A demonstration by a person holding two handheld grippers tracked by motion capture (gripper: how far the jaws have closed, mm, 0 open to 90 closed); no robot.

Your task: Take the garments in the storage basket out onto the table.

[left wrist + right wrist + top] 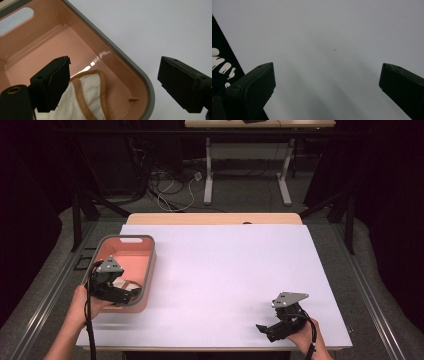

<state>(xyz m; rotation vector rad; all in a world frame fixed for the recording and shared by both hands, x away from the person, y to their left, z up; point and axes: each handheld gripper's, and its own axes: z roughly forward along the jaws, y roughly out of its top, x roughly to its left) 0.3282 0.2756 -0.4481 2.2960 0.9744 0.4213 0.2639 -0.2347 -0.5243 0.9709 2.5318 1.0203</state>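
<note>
Over the near-left corner of the tabletop, item one: my left tongs, jaws standing wide with nothing between them, hanging across the near right rim of the pink bin. One jaw sits inside the bin, the other outside above the white surface.

Item two: white cloth with tan edging, lying loose on the bin floor at its near end, just beside the inner jaw, not gripped.

Item three: my right tongs, near right, jaws also wide and empty, low over bare tabletop, well apart from the bin.

Risks, as I judge them:
- Closing now would pinch the bin wall, not the cloth, since the rim lies between the jaws.
- Lifting then could tip or drag the bin.
- A shallow grab on the tan edging may slip.
- Trailing cable could snag the rim.
</note>
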